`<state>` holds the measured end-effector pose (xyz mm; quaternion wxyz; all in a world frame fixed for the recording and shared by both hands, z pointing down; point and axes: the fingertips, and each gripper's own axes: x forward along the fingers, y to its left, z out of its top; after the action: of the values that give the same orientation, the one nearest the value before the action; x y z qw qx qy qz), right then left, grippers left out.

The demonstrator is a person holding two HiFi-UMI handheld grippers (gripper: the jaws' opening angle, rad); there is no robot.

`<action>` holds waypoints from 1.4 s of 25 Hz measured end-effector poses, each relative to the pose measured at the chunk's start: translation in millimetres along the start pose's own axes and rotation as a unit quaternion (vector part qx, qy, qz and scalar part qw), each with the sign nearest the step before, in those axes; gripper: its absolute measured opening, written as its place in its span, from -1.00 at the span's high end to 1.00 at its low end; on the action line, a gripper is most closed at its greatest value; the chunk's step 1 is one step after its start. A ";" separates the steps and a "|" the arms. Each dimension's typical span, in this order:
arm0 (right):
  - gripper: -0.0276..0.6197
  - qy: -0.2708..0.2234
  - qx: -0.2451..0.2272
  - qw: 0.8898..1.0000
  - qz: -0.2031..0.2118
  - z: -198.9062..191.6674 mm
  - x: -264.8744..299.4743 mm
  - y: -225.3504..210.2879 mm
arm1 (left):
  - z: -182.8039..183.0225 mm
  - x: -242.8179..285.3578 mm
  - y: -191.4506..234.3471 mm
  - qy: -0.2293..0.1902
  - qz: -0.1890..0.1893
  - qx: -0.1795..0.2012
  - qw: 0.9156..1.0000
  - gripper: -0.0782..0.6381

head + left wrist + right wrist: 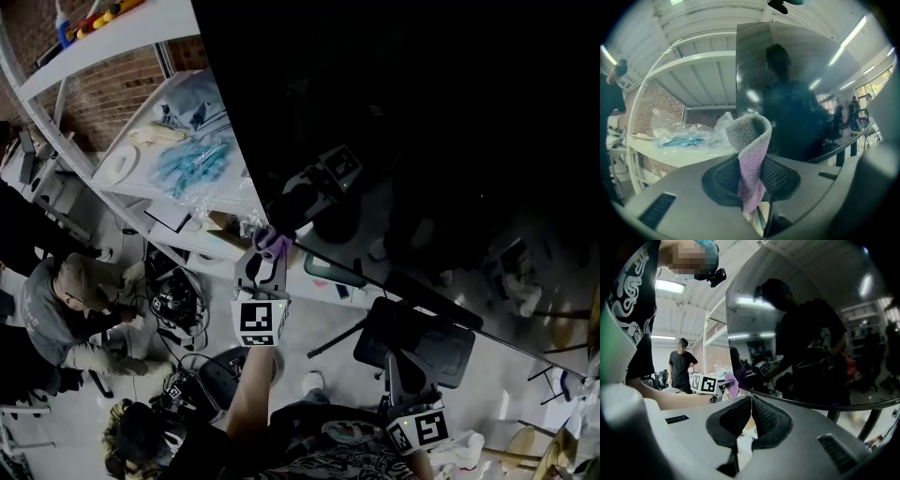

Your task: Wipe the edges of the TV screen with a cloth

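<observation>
The big black TV screen fills the upper right of the head view and mirrors the room. My left gripper is shut on a folded purple and grey cloth, which sits at the screen's lower left corner. In the left gripper view the cloth stands up between the jaws, just in front of the screen's left edge. My right gripper is low at the bottom right, away from the screen; its jaws are closed with nothing between them.
White shelves with plastic bags and blue items stand left of the screen. A seated person and cables are on the floor at lower left. A black chair stands below the screen. Another person stands far off.
</observation>
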<state>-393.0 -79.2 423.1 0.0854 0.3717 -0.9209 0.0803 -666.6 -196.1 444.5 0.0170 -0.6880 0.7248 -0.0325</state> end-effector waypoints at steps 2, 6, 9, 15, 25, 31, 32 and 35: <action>0.82 -0.002 0.001 1.000 -0.001 0.3 -2.0 -1.6 | 0.1 0.0 -2.9 0.002 -0.003 0.001 1.000 0.49; 0.82 -0.005 0.001 1.000 -0.008 2.3 -9.5 -9.5 | 2.3 0.2 -7.2 0.001 -0.003 0.000 1.000 0.49; 0.82 -0.008 0.009 1.000 -0.021 3.2 -15.1 -19.7 | 2.7 1.0 -13.6 0.000 -0.005 -0.006 1.000 0.49; 0.82 -0.007 0.013 1.000 -0.021 1.7 -20.2 -23.0 | 1.9 1.1 -23.0 0.002 -0.009 -0.010 1.000 0.50; 0.82 -0.006 0.011 1.000 -0.021 -0.8 -28.9 -27.6 | 2.3 -0.6 -38.6 0.005 -0.019 -0.008 1.000 0.50; 0.82 -0.007 0.019 0.999 -0.028 -2.1 -32.0 -31.3 | 0.1 -0.3 -46.8 0.008 -0.027 -0.006 1.000 0.50; 0.82 -0.007 0.018 0.999 -0.027 -2.3 -33.6 -30.9 | 0.4 -1.4 -48.7 0.008 -0.028 -0.005 1.000 0.49; 0.82 -0.006 0.013 1.000 -0.023 -4.2 -38.1 -30.1 | 2.4 -2.8 -54.0 0.009 -0.031 -0.002 0.999 0.49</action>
<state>-344.5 -74.2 421.5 0.0765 0.3940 -0.9117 0.0884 -612.5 -196.1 445.9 0.0075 -0.7099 0.7033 -0.0379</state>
